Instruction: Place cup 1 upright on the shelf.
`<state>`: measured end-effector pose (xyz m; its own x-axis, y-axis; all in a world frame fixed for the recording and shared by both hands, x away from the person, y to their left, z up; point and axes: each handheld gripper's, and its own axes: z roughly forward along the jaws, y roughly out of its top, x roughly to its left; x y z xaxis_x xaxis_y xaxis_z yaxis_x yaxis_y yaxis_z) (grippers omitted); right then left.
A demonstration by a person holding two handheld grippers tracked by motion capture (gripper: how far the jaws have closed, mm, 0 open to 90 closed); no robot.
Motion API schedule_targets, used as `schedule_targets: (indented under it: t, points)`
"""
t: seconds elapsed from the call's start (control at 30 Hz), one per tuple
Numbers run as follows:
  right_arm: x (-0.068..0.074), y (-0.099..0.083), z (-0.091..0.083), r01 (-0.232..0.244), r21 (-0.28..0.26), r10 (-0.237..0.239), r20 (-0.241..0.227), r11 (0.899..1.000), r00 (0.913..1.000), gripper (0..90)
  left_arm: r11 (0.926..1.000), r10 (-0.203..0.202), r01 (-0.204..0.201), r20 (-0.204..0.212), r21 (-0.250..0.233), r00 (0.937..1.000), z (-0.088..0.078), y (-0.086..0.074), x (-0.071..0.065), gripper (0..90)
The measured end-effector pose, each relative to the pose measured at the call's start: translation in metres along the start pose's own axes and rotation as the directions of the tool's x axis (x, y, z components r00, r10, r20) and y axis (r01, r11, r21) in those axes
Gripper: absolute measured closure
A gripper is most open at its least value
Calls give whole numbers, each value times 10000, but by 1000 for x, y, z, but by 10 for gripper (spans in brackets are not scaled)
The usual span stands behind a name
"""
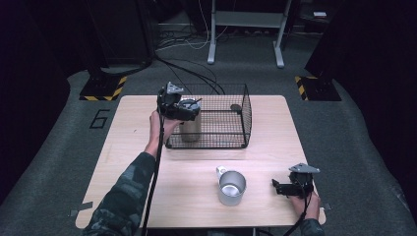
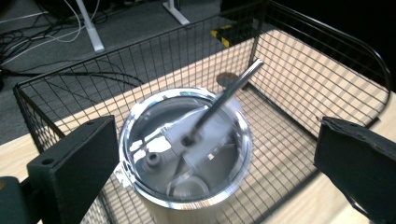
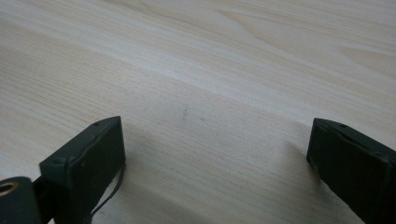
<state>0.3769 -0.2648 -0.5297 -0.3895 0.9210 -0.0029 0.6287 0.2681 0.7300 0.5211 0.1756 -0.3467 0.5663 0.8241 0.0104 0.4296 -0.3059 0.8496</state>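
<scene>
Because the wire basket [image 1: 231, 105] on the table [image 1: 147, 177] walls it in, I hold my left hand-held gripper [image 2: 215, 158] above the steel tumbler [image 2: 184, 154] in its near-left corner, jaws spread wide around the lid; my right hand-held gripper [image 3: 217, 168] rests open, empty.

Place: lab or test studio | light wooden tabletop [image 1: 147, 128] on grey carpet [image 1: 344, 137] | number 6 [image 1: 100, 118] marked on the floor | yellow-black hazard tape [image 1: 104, 90] at dark stand bases | loose cables [image 1: 187, 42] | white metal frame legs [image 1: 245, 29] behind
</scene>
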Motion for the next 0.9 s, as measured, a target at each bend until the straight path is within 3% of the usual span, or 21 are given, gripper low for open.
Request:
schedule_targets:
  t: [0.27, 0.47, 0.63, 0.67, 0.9]
  points:
    - [1, 0, 0, -82, 28, 82, -9, 10000, 10000, 38, 9988, 409, -411, 63, 268, 9991, -29, -13, -9, 0]
    - [1, 0, 0, -88, 27, 88, -10, 10000, 10000, 38, 9964, 740, -736, -75, 410, 9972, -47, -35, -15, 0]
    - [1, 0, 0, -83, 81, 83, -9, 9999, 10000, 38, 9931, 1070, -1032, -691, 565, 9919, -56, -63, -19, 0]
    - [0, 0, 0, -80, 81, 80, -15, 9999, 10000, 39, 9945, 786, -720, -884, 758, 9930, -63, -99, -16, 0]
    - [0, 0, 0, -77, 80, 77, -20, 9999, 10000, 40, 9945, 786, -720, -884, 758, 9930, -63, -99, -16, 0]
